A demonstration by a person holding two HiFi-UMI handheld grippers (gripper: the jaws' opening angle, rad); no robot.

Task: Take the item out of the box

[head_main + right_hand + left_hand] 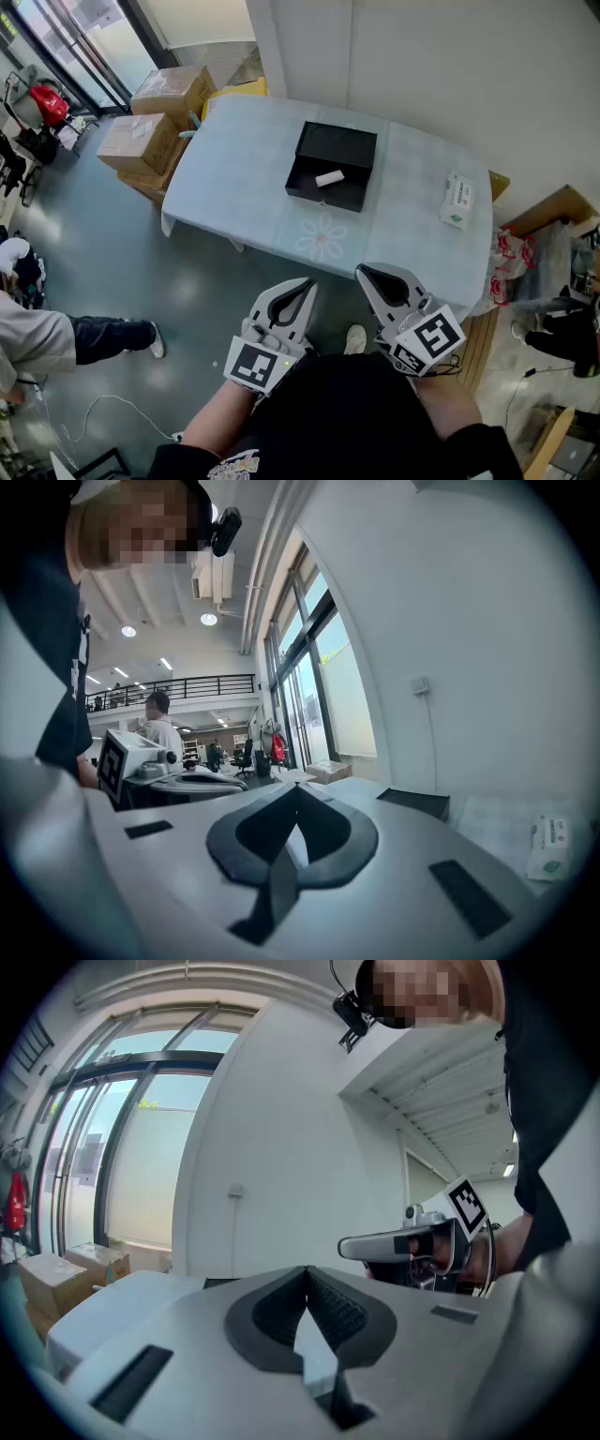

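Note:
An open black box (330, 166) lies on the table (234, 178), its lid folded back toward the wall. A small white item (329, 178) rests inside it. My left gripper (307, 284) and right gripper (362, 272) are held close to my body, short of the table's near edge and well away from the box. Both have their jaws together with nothing between them. In the right gripper view the black box (414, 802) shows as a dark edge past the shut right gripper (297, 788). The left gripper view shows the shut left gripper (307, 1270) aimed at a white wall.
A white packet (457, 201) lies on the table's right end. Cardboard boxes (150, 117) are stacked on the floor left of the table, more clutter and bags (525, 262) to its right. A person's legs (108, 337) stretch in from the left.

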